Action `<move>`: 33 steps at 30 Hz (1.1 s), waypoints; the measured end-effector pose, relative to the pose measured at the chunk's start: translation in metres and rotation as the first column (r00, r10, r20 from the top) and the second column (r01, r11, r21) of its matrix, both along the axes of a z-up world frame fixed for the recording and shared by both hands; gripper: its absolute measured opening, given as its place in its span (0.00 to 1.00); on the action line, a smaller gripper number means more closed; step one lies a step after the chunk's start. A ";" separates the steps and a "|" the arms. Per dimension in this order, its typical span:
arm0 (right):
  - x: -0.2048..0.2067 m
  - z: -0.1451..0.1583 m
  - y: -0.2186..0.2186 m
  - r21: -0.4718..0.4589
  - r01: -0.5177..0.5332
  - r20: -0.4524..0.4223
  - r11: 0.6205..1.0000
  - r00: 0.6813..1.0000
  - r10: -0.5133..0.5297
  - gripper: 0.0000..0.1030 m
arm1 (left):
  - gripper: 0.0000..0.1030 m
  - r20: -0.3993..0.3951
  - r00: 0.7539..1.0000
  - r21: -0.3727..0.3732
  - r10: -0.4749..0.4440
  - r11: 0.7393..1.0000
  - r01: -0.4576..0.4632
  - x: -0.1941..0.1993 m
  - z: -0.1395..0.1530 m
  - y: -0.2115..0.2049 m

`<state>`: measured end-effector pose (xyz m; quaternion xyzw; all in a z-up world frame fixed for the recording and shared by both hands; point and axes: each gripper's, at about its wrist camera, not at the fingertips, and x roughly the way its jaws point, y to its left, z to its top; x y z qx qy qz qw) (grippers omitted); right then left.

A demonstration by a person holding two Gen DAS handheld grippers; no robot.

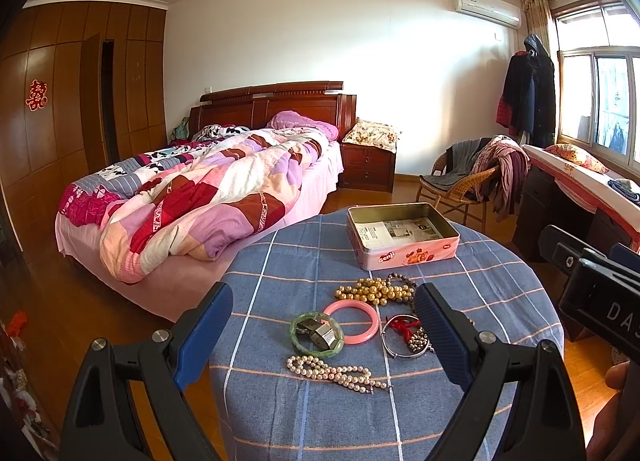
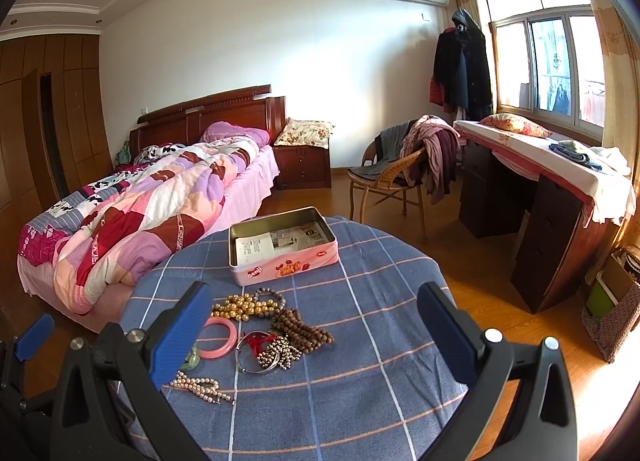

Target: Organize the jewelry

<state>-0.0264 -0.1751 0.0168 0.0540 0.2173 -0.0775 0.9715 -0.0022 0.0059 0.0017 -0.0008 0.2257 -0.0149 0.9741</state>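
An open pink tin (image 1: 404,237) (image 2: 282,247), lined with paper, stands on a round table under a blue checked cloth (image 1: 360,413) (image 2: 360,381). In front of it lie a gold bead necklace (image 1: 374,290) (image 2: 244,307), a pink bangle (image 1: 352,321) (image 2: 218,339), a green bracelet (image 1: 316,335), a white pearl strand (image 1: 336,373) (image 2: 200,385), a silver bangle with red cord (image 1: 402,335) (image 2: 258,353) and brown wooden beads (image 2: 302,329). My left gripper (image 1: 324,337) hovers open over the pile. My right gripper (image 2: 316,335) is open to the right of it.
A bed with a patchwork quilt (image 1: 200,197) (image 2: 140,213) stands left of the table. A wicker chair with clothes (image 1: 472,177) (image 2: 404,169) and a dark desk (image 2: 540,221) stand right. Wooden floor surrounds the table.
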 end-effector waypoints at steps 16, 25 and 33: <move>0.004 -0.009 0.003 -0.005 0.005 -0.017 1.000 1.000 -0.005 1.00 | 0.89 -0.015 1.000 -0.007 0.000 1.000 0.000 0.006 -0.004 0.000; 0.013 -0.015 0.002 -0.011 0.001 -0.036 1.000 0.999 -0.001 1.00 | 0.89 -0.030 1.000 -0.008 -0.002 1.000 0.001 0.013 -0.009 0.000; 0.027 -0.029 -0.004 -0.020 0.012 -0.080 1.000 0.997 -0.013 1.00 | 0.89 -0.076 0.997 -0.011 -0.023 1.000 0.022 0.032 -0.024 0.008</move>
